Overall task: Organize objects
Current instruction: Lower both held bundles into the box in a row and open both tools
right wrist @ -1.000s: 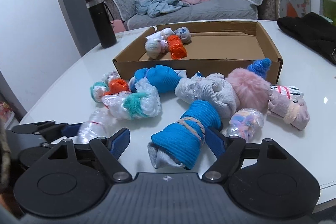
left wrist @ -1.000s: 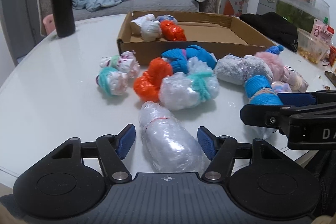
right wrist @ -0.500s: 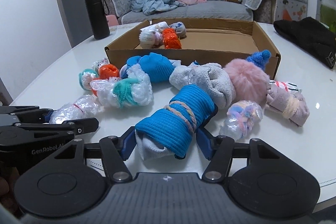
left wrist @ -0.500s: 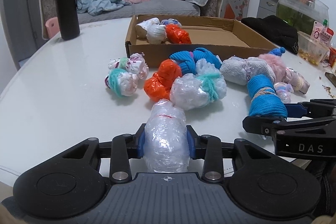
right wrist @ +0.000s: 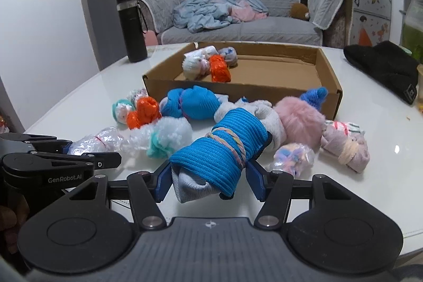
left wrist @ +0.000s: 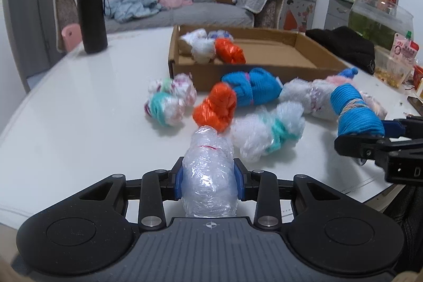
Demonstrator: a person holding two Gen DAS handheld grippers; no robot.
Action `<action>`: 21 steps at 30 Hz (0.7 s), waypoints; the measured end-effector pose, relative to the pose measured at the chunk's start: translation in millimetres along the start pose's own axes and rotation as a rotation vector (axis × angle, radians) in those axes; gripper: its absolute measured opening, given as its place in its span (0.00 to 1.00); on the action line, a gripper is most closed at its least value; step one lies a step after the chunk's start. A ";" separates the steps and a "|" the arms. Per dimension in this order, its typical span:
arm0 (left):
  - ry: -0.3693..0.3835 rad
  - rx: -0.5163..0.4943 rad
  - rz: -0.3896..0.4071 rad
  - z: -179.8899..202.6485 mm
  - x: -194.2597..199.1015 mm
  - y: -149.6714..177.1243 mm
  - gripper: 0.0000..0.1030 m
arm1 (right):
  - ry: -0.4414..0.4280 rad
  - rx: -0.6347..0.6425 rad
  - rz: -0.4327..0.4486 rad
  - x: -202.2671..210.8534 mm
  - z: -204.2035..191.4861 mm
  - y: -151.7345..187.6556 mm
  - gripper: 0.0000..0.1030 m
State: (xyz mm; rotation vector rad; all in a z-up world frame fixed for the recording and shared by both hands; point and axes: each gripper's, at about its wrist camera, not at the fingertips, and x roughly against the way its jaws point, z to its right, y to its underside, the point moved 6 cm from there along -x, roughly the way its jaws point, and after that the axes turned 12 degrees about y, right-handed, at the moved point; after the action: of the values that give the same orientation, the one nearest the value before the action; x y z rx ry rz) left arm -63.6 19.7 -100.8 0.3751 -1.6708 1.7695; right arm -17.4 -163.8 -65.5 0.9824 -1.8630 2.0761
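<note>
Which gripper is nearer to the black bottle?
Left. The left gripper, shut on a clear plastic bundle, sits on the black bottle's side of the table; the right gripper holds a blue roll farther away.

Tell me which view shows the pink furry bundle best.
The right wrist view: the pink furry bundle sits whole and sharp on the table in front of the cardboard box. In the left wrist view only a blurred pink sliver shows behind the white and blue bundles.

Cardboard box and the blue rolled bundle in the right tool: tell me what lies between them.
In the right wrist view, a grey-white sock bundle lies between the blue rolled bundle and the cardboard box, beside a pink fluffy bundle.
</note>
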 end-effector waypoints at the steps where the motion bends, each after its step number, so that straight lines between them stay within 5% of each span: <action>1: 0.000 -0.001 0.009 -0.9 4.1 -3.9 0.41 | -0.002 0.005 0.010 2.2 1.4 -3.8 0.54; 13: 0.012 -0.111 0.112 -3.8 18.5 -111.6 0.41 | -0.006 0.068 0.137 1.5 38.3 -87.8 0.54; 21: 0.142 -0.134 0.089 27.1 -49.8 -212.6 0.41 | -0.045 0.181 0.158 -49.3 65.4 -160.6 0.54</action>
State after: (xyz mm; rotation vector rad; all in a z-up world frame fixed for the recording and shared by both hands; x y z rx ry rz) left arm 101.9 -28.3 36.1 0.1140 -1.7156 1.6940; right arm 130.3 -179.5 36.7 0.9561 -1.8552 2.3687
